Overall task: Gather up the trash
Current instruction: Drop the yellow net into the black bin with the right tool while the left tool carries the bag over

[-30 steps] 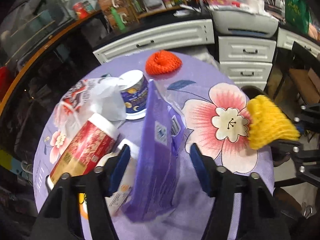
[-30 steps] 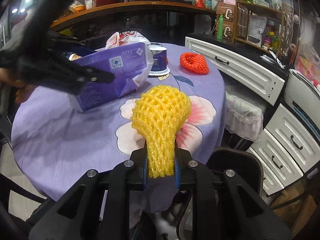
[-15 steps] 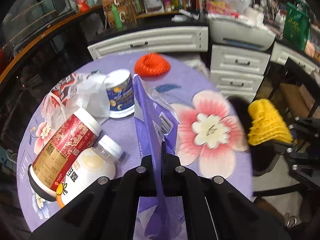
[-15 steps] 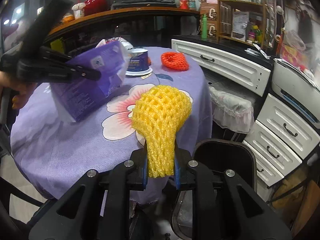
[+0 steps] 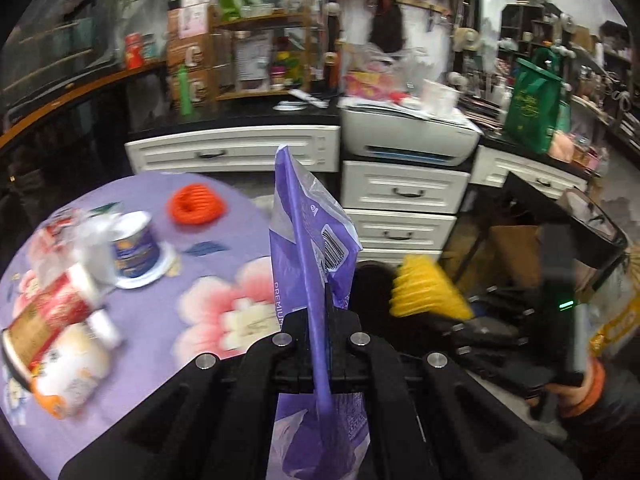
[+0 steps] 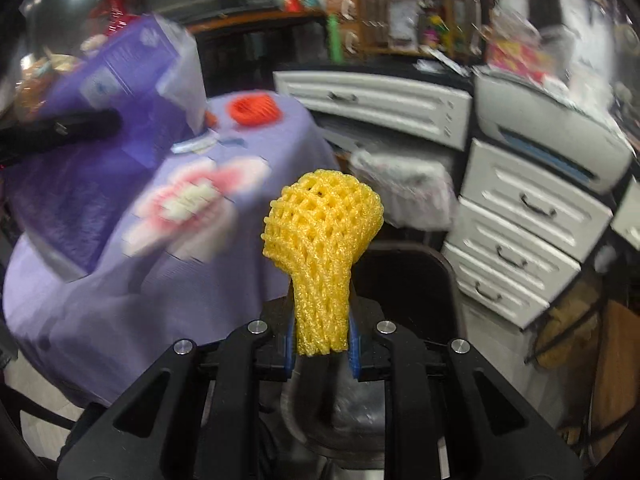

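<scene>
With my left gripper clamped on the purple bag and my right gripper pinching the yellow net above the bin, neither is dropped yet, and the orange net, cup and bottles wait on the table beside the bin.

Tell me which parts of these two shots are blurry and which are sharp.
Left wrist view: the purple bag in the left tongs is sharp; table clutter and yellow foam net smear. Right wrist view: yellow net in the right tongs is crisp; table and drawers streak. Both bulge at the edges.
</scene>
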Motion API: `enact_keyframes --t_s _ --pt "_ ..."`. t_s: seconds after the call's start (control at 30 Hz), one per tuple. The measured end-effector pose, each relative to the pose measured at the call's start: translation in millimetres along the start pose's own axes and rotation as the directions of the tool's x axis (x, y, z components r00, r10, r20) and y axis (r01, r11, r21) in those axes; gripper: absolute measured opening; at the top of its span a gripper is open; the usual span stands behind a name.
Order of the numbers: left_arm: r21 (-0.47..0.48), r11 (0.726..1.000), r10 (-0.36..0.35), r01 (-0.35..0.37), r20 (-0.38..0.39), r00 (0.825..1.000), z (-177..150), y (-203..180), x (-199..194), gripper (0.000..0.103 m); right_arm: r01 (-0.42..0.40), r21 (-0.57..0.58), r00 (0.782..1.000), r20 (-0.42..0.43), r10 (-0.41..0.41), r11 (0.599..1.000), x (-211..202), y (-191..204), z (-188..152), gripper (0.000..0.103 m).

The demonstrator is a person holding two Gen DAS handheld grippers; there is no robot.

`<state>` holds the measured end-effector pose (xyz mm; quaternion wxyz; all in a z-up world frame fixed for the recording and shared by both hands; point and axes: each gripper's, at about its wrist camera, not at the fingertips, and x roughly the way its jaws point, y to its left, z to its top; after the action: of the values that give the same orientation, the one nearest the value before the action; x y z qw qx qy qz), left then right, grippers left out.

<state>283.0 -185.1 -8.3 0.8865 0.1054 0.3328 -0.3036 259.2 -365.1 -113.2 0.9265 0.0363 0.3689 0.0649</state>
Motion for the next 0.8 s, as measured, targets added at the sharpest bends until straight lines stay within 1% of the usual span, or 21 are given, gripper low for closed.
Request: enact_keyframes --t_s 0.03,0.1,0.2,0.33,0.4,0.43,0.47,0.5,0.53,0.6,0.7,0.73,0.8 --pt "0.009 1.0 -0.011 0.011 -0.001 1.0 1 -8 5 0.002 0.015 0.019 0.999 -0.03 -0.014 1.0 10 -10 -7 0.02" --pt "0.036 0.999 -0.031 0.031 0.0 1.0 4 -29 20 0.002 0.021 0.047 0.997 -0.076 -0.017 0.999 22 -22 -17 0.02" --pt "0.053 0.997 -0.053 0.055 -0.031 0.998 0 -50 43 0.002 0.036 0.108 0.986 -0.165 -0.017 0.993 50 -43 -40 0.02" --pt "0.049 0.996 -0.068 0.072 -0.085 0.994 -10 -66 75 0.002 0.047 0.156 0.969 -0.248 -0.007 0.987 80 -55 -65 0.02" --pt "0.042 0.996 -0.071 0.075 -0.102 0.992 -17 -70 83 0.002 0.049 0.197 0.961 -0.277 0.008 0.979 94 -62 -78 0.022" --pt "0.039 0.996 -0.07 0.074 -0.109 0.992 -19 -71 88 0.002 0.05 0.206 0.958 -0.286 0.012 0.977 98 -63 -82 0.028" --pt "0.036 0.997 -0.067 0.071 -0.12 0.991 -22 -73 95 0.002 0.057 0.212 0.955 -0.296 0.008 0.976 102 -65 -85 0.04" --pt "0.037 0.997 -0.063 0.068 -0.129 0.99 -24 -74 100 0.002 0.077 0.217 0.953 -0.302 -0.008 0.973 105 -66 -89 0.047" --pt "0.04 0.997 -0.058 0.064 -0.135 0.989 -26 -75 104 0.002 0.08 0.222 0.956 -0.293 -0.011 0.972 105 -68 -91 0.055" --pt "0.04 0.998 -0.048 0.054 -0.15 0.987 -31 -77 114 0.002 0.076 0.231 0.959 -0.284 -0.008 0.97 104 -70 -93 0.055" --pt "0.021 0.998 -0.059 0.064 -0.174 0.983 -37 -78 126 0.002 0.11 0.241 0.962 -0.271 -0.042 0.964 96 -75 -91 0.055" --pt "0.018 0.998 -0.064 0.068 -0.183 0.981 -39 -79 131 0.002 0.121 0.254 0.967 -0.247 -0.057 0.96 88 -79 -90 0.055" --pt "0.02 0.998 -0.062 0.067 -0.195 0.979 -44 -82 139 0.002 0.147 0.261 0.971 -0.22 -0.09 0.954 76 -85 -87 0.056"
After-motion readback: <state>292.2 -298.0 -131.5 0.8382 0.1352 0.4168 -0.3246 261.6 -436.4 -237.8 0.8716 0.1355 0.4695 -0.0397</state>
